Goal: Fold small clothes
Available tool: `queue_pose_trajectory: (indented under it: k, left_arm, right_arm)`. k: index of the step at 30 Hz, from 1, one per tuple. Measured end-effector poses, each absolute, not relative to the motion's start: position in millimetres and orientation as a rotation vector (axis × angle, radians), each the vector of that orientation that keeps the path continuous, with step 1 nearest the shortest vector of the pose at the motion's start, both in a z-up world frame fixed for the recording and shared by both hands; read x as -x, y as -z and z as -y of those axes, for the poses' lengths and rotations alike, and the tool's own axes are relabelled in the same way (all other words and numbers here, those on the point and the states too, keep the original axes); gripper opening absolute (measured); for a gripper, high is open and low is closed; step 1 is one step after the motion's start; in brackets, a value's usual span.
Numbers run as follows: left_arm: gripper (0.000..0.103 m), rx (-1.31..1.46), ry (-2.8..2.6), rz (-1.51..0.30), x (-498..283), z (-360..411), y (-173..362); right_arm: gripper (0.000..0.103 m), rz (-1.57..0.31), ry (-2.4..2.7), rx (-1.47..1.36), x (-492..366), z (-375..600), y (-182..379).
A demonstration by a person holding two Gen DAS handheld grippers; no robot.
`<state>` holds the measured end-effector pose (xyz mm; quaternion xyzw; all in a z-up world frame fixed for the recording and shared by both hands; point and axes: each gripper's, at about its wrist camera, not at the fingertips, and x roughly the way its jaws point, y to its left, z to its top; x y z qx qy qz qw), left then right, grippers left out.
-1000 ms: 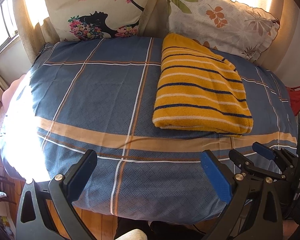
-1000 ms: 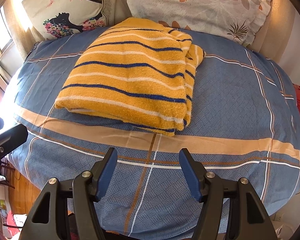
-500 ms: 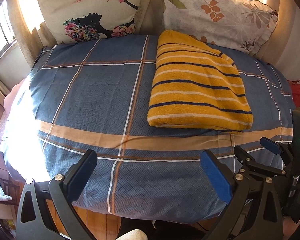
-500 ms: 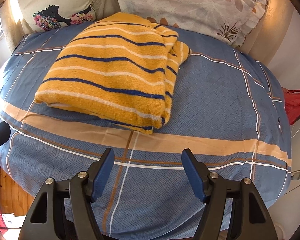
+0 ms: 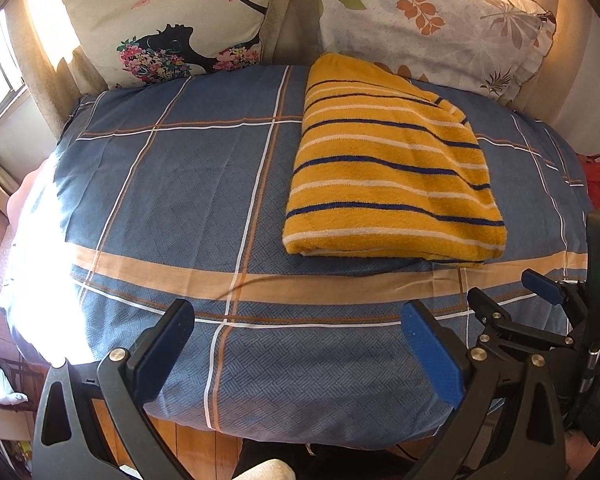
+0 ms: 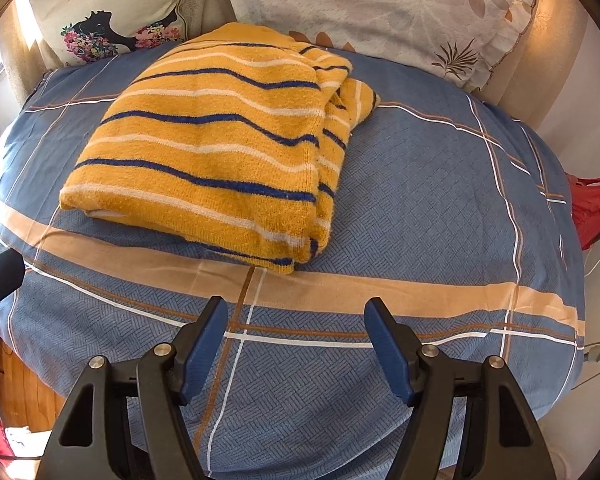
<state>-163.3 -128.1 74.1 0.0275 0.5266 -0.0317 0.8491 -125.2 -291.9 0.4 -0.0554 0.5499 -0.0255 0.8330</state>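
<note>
A yellow garment with blue and white stripes (image 5: 388,168) lies folded in a neat rectangle on the blue plaid bed cover (image 5: 180,200), right of the middle. It also shows in the right wrist view (image 6: 220,148), with layered edges on its right side. My left gripper (image 5: 296,332) is open and empty above the bed's near edge, short of the garment. My right gripper (image 6: 296,332) is open and empty, also short of the garment's near edge. The right gripper also shows at the right edge of the left wrist view (image 5: 512,296).
Two pillows lean at the head of the bed: one with a floral silhouette print (image 5: 172,20), one with a leaf print (image 5: 432,20). A red item (image 6: 592,208) sits off the bed's right side. Wooden floor (image 5: 204,448) lies below the near edge.
Both grippers have drifted slightly; the garment sits a little further left in the left wrist view and a little further right in the right wrist view. The garment itself has not moved.
</note>
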Motion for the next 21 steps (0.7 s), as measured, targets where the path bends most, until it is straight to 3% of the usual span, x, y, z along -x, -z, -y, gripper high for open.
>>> queue_pose_trajectory:
  k: [21]
  left_arm:
    - [0.103,0.006,0.067,-1.148,158.8,122.6,-64.2]
  right_arm:
    - [0.075,-1.153,0.043,0.142,125.1,284.2,-2.3]
